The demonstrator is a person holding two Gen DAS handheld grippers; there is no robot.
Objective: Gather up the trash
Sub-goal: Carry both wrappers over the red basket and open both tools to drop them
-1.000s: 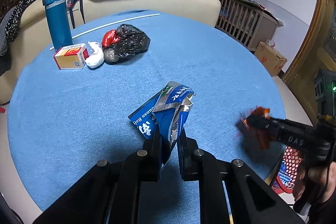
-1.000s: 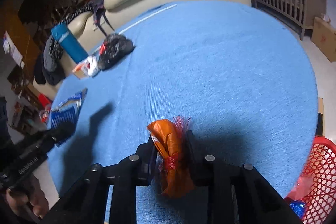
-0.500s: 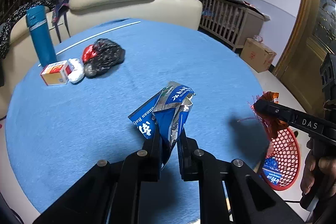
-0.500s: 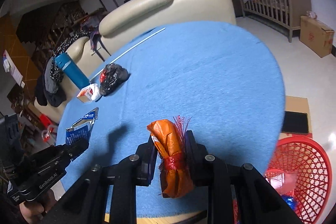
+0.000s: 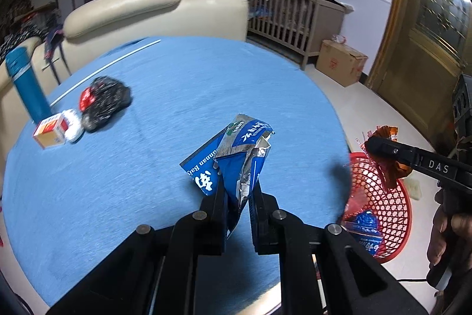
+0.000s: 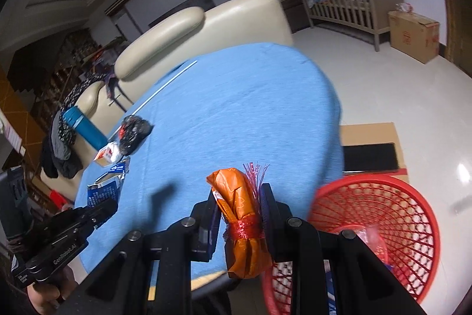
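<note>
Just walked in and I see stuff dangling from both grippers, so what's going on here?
A person is clearing trash off the blue table. The left gripper is shut on a crumpled blue wrapper, and the right gripper is shut on an orange packet. The red basket stands on the floor beside the table with some trash in it. A black bag and a small box lie on the table.

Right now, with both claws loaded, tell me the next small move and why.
Probably carry the right claw a little further over the red basket and release: it is shut on the orange wrapper, which hangs near the rim. The left claw, holding the blue packet, is still over the table.
</note>
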